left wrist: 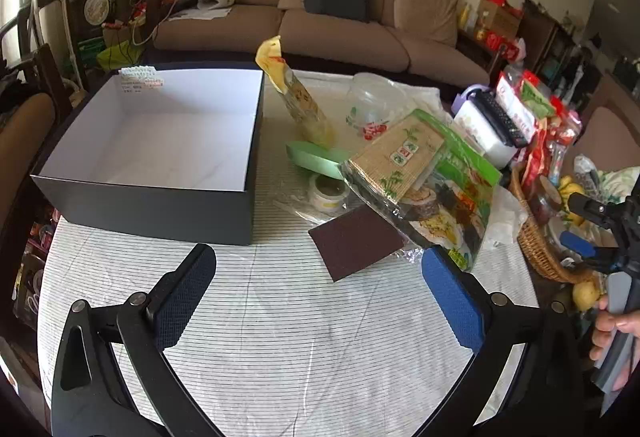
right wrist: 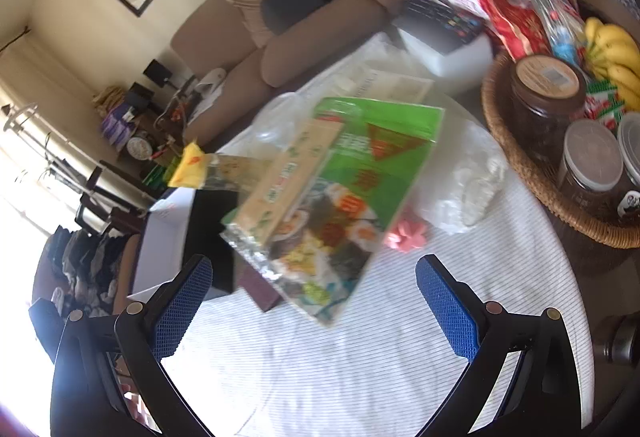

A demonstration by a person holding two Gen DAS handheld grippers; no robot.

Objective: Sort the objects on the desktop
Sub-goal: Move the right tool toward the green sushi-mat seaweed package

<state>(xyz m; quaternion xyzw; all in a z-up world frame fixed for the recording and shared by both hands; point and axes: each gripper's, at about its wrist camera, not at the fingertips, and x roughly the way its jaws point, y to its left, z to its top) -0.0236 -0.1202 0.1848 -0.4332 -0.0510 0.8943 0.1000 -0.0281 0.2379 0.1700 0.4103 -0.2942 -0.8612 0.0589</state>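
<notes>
Both grippers above the striped tablecloth (left wrist: 280, 317), jaws spread wide and holding nothing.

The green sushi-mat packet (left wrist: 432, 177) lies tilted on a brown pad (left wrist: 356, 241), right of the dark box (left wrist: 160, 165); left gripper (left wrist: 316, 293) and right gripper (right wrist: 316, 301) hover near it.

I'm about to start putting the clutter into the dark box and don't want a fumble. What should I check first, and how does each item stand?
1. Left gripper open, holding nothing: ok.
2. Right gripper open, holding nothing: ok.
3. Dark box open on top, nothing seen inside: ok.
4. Brown pad lying free: not ok, the sushi kit packet overlaps it.
5. Tape roll reachable: cannot tell, under plastic.
</notes>
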